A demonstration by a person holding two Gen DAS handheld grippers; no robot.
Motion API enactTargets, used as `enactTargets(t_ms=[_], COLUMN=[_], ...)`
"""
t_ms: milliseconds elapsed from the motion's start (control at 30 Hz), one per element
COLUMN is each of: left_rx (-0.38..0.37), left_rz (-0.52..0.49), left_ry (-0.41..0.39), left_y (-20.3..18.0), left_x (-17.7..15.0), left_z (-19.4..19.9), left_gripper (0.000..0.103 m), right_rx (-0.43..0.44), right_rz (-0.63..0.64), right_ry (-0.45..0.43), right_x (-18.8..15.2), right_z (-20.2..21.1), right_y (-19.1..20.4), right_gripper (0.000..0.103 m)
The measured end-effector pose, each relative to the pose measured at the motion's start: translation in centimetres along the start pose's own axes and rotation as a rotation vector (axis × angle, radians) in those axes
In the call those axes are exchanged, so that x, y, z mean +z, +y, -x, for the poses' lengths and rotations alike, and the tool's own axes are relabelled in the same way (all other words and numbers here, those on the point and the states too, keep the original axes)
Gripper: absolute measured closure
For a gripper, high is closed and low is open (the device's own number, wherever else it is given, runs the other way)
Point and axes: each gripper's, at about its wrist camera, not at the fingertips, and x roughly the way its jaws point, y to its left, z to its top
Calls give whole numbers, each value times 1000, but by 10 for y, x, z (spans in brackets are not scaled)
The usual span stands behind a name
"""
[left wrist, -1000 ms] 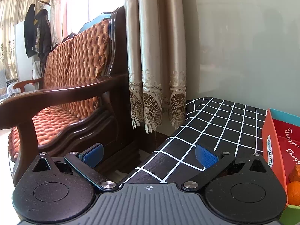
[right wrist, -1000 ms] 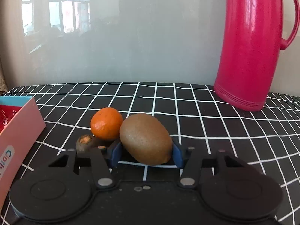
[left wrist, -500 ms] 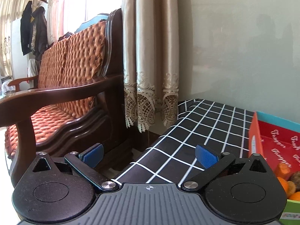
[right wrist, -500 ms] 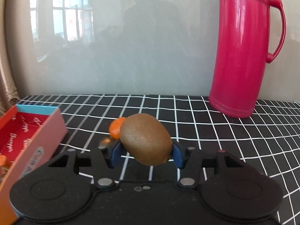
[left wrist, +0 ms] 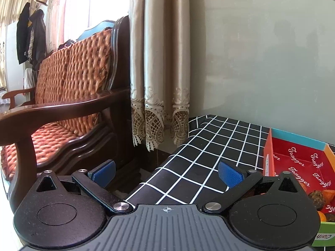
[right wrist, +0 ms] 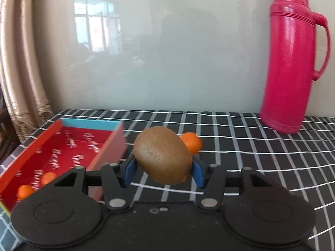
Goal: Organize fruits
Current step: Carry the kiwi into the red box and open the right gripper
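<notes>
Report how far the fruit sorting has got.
Done: a few small oranges already lie in the red box. In hand: the right claw is clamped on a kiwi, held above the table. Left: one orange sits on the checked cloth. The left claw is open, empty.

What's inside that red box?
In the box: two small oranges in the right view, plus dark brownish fruit in the left. The gripper bodies hide its near end.

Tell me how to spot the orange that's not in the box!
Find the tall pink flask on the checked tablecloth. Left of it, behind the brown kiwi in the right tool, sits the orange, alone on the cloth outside the red box.
</notes>
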Motion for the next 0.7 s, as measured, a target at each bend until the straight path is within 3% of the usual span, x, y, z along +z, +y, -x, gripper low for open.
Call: enactTargets(t_ms=[333, 400, 467, 567, 700], left_rx=[11, 13, 12, 7, -6], left_rz=[-8, -9, -8, -10, 2], left_ry=[17, 21, 23, 16, 7], left_y=[8, 9, 9, 9, 7], left_x=[-2, -3, -2, -2, -1], left_z=[-5, -6, -7, -6, -3], left_gripper=[0, 0, 0, 0, 0], right_rx=[169, 143, 115, 103, 4], right_rz=[129, 176, 198, 179, 97], right_ry=[10, -11, -59, -126, -189], right_x=[-11, -14, -14, -9, 0], right_z=[-10, -9, -2, 11, 21], right_y=[84, 95, 100, 93, 53], right_gripper=[49, 46, 15, 13, 13])
